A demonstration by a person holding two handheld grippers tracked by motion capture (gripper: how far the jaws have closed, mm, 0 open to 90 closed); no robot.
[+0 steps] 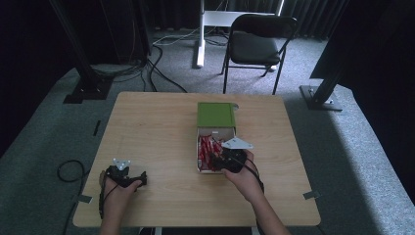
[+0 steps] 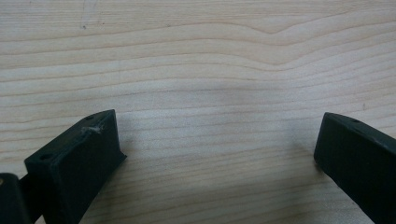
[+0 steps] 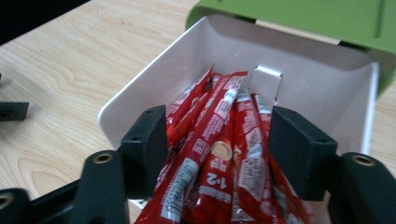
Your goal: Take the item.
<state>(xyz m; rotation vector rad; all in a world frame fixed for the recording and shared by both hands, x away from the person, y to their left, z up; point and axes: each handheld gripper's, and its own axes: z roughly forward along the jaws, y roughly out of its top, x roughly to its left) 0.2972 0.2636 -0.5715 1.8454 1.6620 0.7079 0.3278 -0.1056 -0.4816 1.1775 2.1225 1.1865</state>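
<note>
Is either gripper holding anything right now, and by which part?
Left gripper: nothing. Right gripper straddles the red sachets in the white tray; a grip cannot be told.

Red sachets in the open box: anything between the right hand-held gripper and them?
Nothing visible. The right hand-held gripper is already inside the white tray, its jaws standing on either side of the bundle of red sachets. The green lid is slid back and leaves the opening free.
</note>
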